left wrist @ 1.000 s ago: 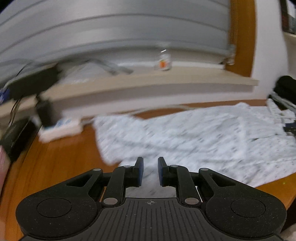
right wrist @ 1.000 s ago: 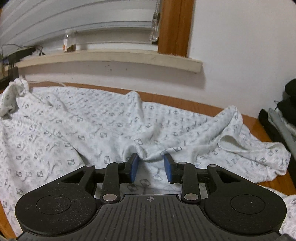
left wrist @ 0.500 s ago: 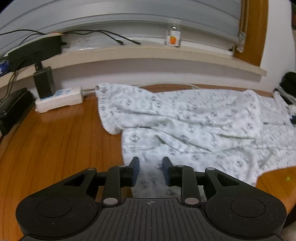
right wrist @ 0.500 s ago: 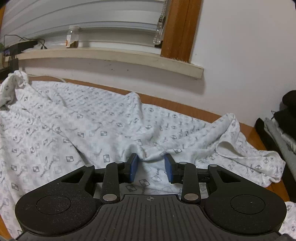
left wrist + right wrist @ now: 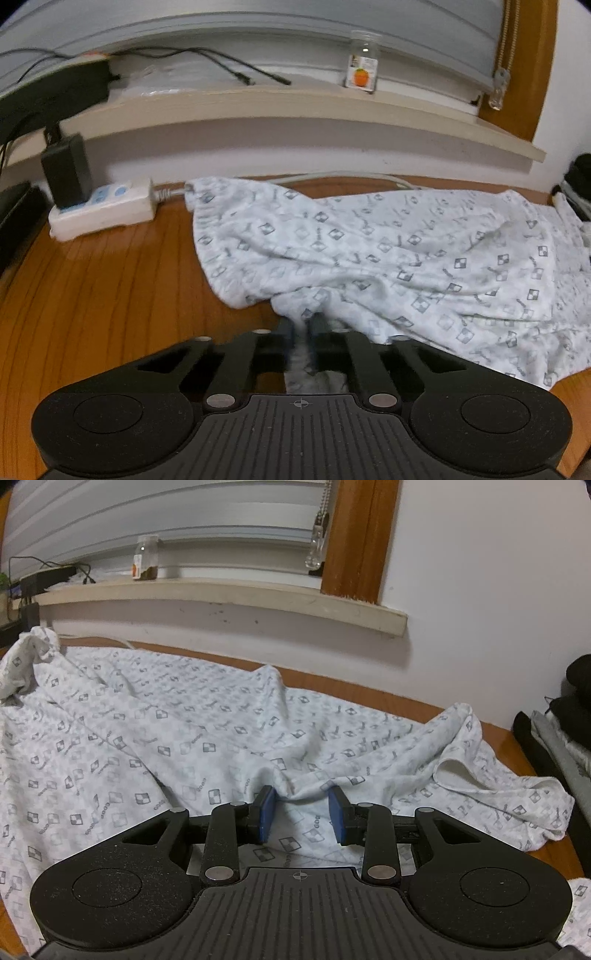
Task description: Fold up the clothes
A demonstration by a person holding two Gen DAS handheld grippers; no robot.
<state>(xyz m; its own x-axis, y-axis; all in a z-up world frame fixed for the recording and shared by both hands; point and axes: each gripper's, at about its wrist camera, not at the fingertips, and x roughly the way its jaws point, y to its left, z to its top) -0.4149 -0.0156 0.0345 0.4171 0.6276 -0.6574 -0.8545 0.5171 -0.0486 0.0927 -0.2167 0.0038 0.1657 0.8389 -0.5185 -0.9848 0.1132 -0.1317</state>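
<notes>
While the patterned white garment (image 5: 388, 258) lies rumpled across the wooden counter (image 5: 103, 288), both tongs sit at its near edge.

Seen from the left wrist, the left tongs (image 5: 301, 328) are drawn nearly together with a bunched fold of the cloth between them, though blur there makes the blue pads hard to make out. From the right wrist, the right tongs (image 5: 301, 814) stand spread, a raised ridge of fabric lying between the pads (image 5: 266, 814); I cannot tell whether either pad touches it. The garment's near part is hidden under both tool bodies, and its right end is cut off by the frame. At far left a white power strip (image 5: 101, 216) carries a black adapter (image 5: 66, 177); a small jar (image 5: 364, 61) stands on the window ledge (image 5: 295, 107). Dark folded clothes (image 5: 565, 731) at right are only partly in view.
</notes>
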